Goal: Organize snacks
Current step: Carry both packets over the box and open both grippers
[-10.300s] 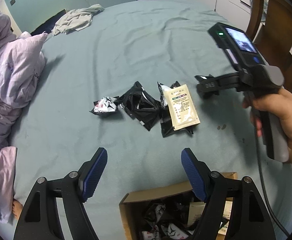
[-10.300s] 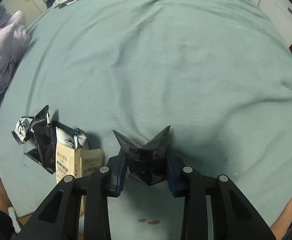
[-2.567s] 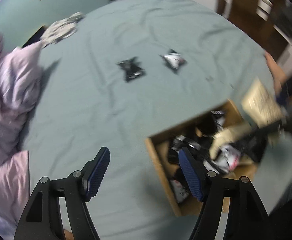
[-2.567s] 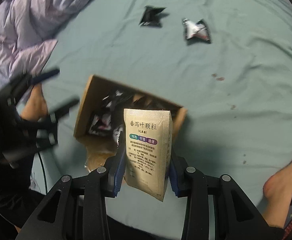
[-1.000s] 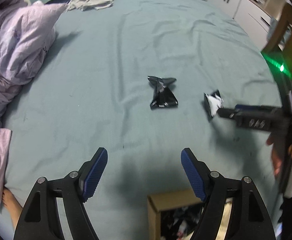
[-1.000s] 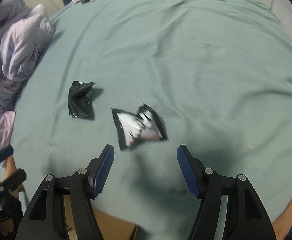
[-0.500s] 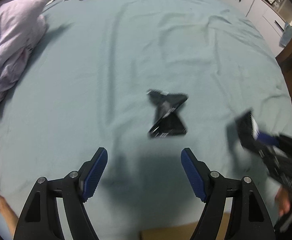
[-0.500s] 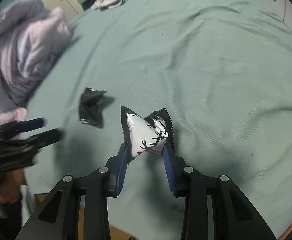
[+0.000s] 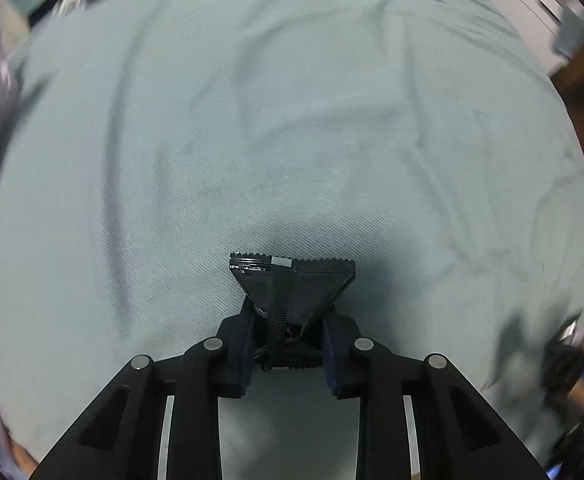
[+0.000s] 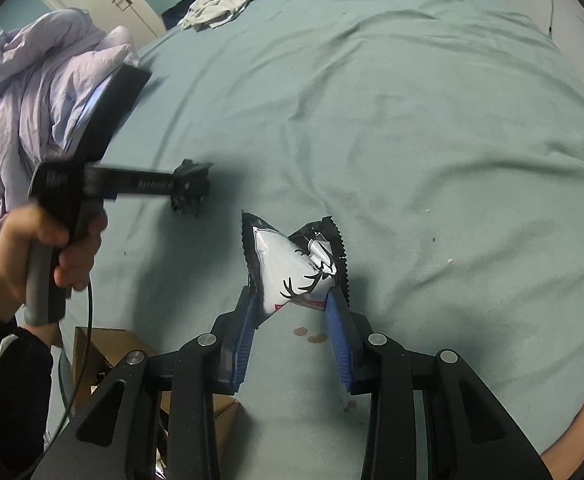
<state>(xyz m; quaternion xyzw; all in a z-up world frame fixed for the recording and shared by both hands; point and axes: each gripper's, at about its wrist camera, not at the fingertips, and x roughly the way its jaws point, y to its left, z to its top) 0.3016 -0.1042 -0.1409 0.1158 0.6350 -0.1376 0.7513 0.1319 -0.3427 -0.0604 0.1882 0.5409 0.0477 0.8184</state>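
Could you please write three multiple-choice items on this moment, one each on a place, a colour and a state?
1. Where is the cardboard box in the right wrist view?
A. lower left, at the bed's edge
B. mid-bed
C. on the duvet

2. What colours is the packet held by the right hand-held gripper?
A. plain tan
B. white with black edges and a deer print
C. red

3. What state is the left hand-held gripper in?
A. open, empty
B. shut on a black packet
C. out of view

Answers:
1 A, the box pokes out under the left hand.
2 B, the white packet shows antlers.
3 B, the black packet sits pinched between its fingers.
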